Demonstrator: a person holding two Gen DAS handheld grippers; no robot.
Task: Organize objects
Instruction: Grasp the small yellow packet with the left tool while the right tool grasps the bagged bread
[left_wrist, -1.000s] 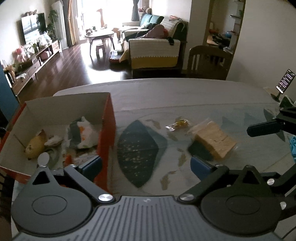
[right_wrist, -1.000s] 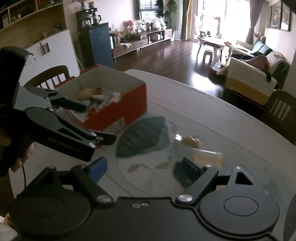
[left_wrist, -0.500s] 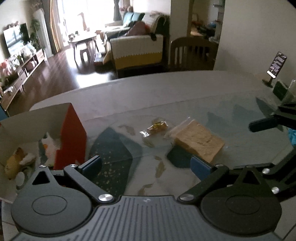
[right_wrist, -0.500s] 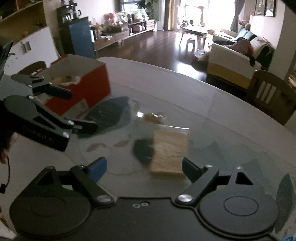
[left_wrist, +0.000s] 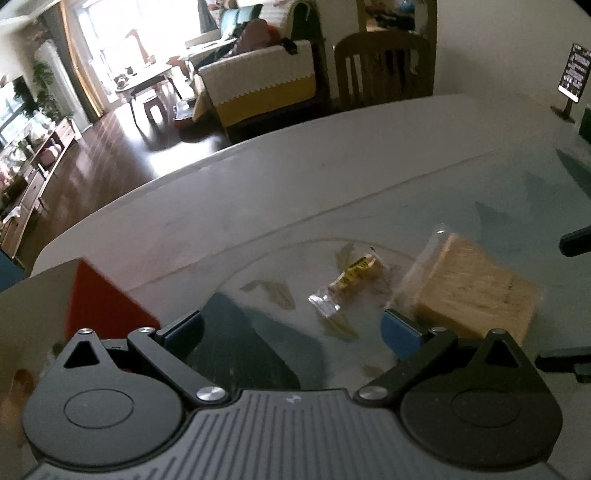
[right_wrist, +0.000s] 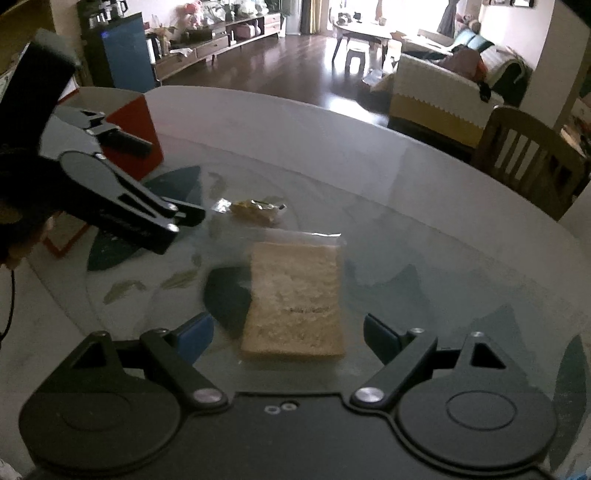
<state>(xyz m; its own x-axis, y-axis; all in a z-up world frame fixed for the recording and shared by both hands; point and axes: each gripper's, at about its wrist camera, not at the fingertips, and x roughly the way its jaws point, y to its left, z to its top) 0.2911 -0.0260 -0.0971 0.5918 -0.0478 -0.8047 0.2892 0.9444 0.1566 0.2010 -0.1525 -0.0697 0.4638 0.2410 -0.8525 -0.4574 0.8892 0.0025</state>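
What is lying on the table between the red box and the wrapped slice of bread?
A small wrapped snack lies between the red box and the bagged bread, clearest in the right wrist view.

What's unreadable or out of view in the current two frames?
- Orange box contents: left wrist view, cut off by the left tool body and frame edge.
- Small wrapped snack label: both views, blurred and too small.
- Print on the bagged bread: right wrist view, too small.
- Phone on stand screen: left wrist view, too small.
- Right tool: left wrist view shows only finger ends at the right edge.
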